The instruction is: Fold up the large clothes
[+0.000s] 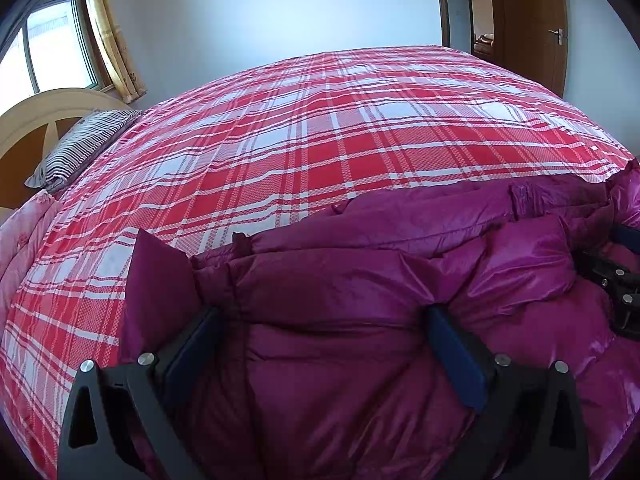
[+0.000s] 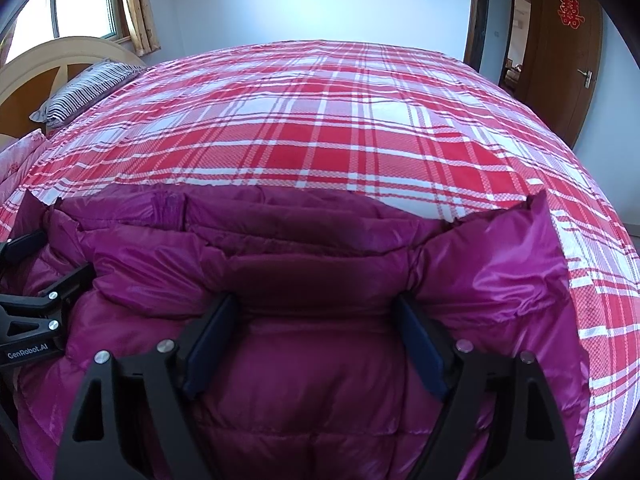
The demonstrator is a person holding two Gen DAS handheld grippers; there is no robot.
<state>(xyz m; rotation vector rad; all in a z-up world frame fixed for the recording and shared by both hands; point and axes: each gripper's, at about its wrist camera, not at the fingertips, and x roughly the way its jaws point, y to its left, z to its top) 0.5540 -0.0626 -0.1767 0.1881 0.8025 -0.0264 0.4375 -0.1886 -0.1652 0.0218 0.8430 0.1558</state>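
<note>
A shiny magenta puffer jacket (image 1: 352, 280) lies bunched on the near part of the bed; it also fills the lower half of the right wrist view (image 2: 304, 248). My left gripper (image 1: 320, 316) is open, its fingers spread wide, with padded jacket fabric bulging between them. My right gripper (image 2: 316, 308) is likewise open with jacket fabric between its spread fingers. The right gripper shows at the right edge of the left wrist view (image 1: 616, 280), and the left gripper at the left edge of the right wrist view (image 2: 36, 304). The two sit side by side on the jacket.
The bed has a red and white plaid sheet (image 1: 320, 128) stretching away behind the jacket. A striped pillow (image 1: 80, 148) and a cream headboard (image 1: 44, 108) are at the far left. A pink quilt (image 1: 20, 232) lies at the left edge. A wooden door (image 2: 560, 72) stands at the right.
</note>
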